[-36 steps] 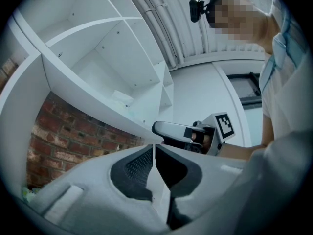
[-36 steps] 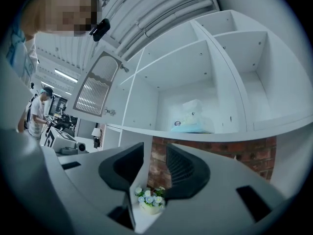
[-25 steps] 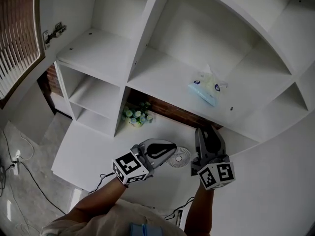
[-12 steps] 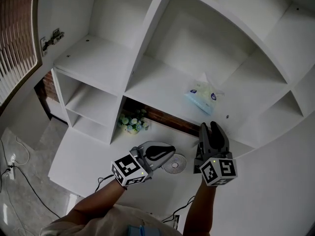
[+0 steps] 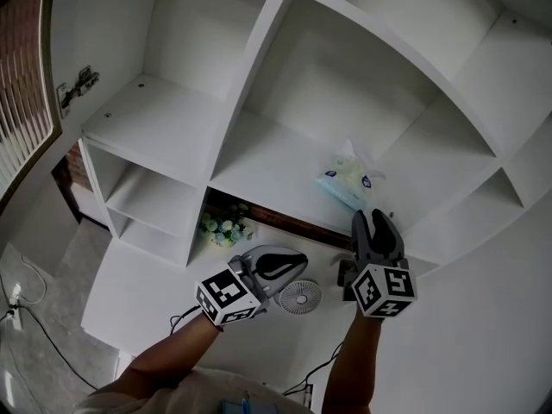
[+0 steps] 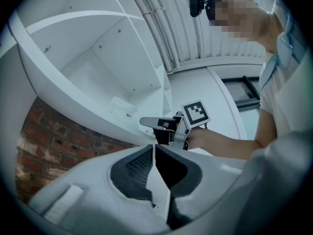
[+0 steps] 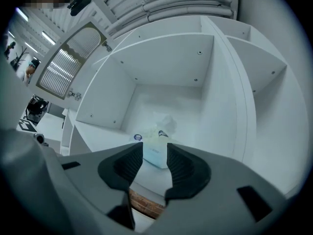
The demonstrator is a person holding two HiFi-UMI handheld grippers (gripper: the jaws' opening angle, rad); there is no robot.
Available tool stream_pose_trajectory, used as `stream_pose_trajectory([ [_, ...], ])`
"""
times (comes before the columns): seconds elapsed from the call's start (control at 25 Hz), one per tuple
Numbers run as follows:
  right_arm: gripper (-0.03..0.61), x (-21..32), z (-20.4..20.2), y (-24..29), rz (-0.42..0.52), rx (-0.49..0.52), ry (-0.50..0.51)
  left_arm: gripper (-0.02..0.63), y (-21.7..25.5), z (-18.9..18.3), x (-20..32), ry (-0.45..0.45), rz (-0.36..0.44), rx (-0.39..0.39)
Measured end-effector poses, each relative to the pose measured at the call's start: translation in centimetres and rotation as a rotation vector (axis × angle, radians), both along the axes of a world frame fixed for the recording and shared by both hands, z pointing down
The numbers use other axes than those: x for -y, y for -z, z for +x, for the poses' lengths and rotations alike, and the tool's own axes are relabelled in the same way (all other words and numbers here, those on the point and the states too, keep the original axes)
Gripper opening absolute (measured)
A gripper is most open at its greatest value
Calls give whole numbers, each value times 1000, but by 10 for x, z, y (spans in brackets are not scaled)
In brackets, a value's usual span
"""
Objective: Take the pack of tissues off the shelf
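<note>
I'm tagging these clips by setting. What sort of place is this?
Probably a mock home room set up inside a workshop or lab: white built-in shelves holding a pack of tissues, flowers below, yet bare ceiling pipes overhead.

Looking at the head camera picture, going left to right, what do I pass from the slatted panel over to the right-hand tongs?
slatted panel → hinge → flowers → small round fan → right tongs, open. The left tongs and the tissue pack overlap their neighbours, so they are left out.

two claws [image 5: 297, 261] [image 5: 377, 224], one tissue pack [image 5: 349, 182], one fan [image 5: 299, 297]
</note>
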State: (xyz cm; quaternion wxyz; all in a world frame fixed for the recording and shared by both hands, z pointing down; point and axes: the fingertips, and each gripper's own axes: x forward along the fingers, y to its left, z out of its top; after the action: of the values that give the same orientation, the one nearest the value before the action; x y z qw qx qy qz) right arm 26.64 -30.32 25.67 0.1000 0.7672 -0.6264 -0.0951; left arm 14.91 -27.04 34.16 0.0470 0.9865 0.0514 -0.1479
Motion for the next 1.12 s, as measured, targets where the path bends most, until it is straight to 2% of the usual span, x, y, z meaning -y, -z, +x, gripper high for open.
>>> stream_pose_trajectory([
  [0.64, 152, 26, 17, 4, -167, -115, -133, 23, 2, 13, 9, -89, 7, -21],
  [1.12, 136, 36, 25, 2, -201, -146, -181, 23, 1, 21, 22, -141, -11, -36],
])
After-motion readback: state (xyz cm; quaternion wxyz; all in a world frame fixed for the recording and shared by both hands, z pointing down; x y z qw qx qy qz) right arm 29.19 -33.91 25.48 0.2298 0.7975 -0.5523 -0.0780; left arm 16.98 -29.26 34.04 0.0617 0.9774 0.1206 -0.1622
